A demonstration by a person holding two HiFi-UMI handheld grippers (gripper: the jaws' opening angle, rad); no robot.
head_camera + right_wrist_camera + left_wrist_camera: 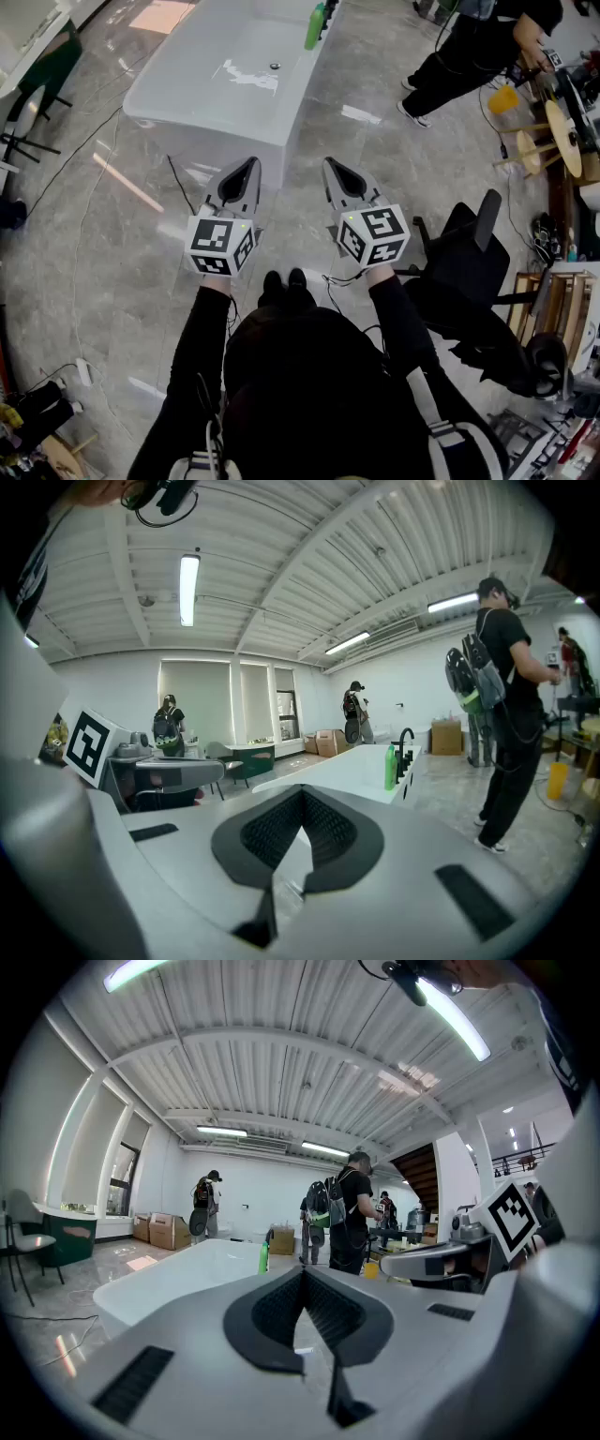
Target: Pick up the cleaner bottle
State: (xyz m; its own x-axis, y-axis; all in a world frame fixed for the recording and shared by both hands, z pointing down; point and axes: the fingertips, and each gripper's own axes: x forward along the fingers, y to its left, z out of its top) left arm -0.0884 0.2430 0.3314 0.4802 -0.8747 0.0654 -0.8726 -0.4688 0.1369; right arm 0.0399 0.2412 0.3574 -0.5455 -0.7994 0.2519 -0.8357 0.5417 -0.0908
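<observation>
Floor (112, 234): grey marble, a cable trailing across it in front of the white bathtub (216, 131); the person is standing on the near side of the bathtub, facing it.
White bathtub: lying lengthwise ahead, likely the approach path to the far end.
Bystander (469, 52): bending to the right of the bathtub, not taking part.
Office chair (464, 258): sitting near-right of the bathtub, clear of the reach.
Left gripper (249, 169): jaws pressing together on nothing, hovering short of the bathtub's near end, probably being carried closed for transit.
Right gripper (330, 169): same, jaws meeting, empty, aiming along the bathtub.
Cleaner bottle (314, 26): green, standing upright on the bathtub's far rim beside the black faucet (405, 742); well apart from both grippers, not yet picked.
</observation>
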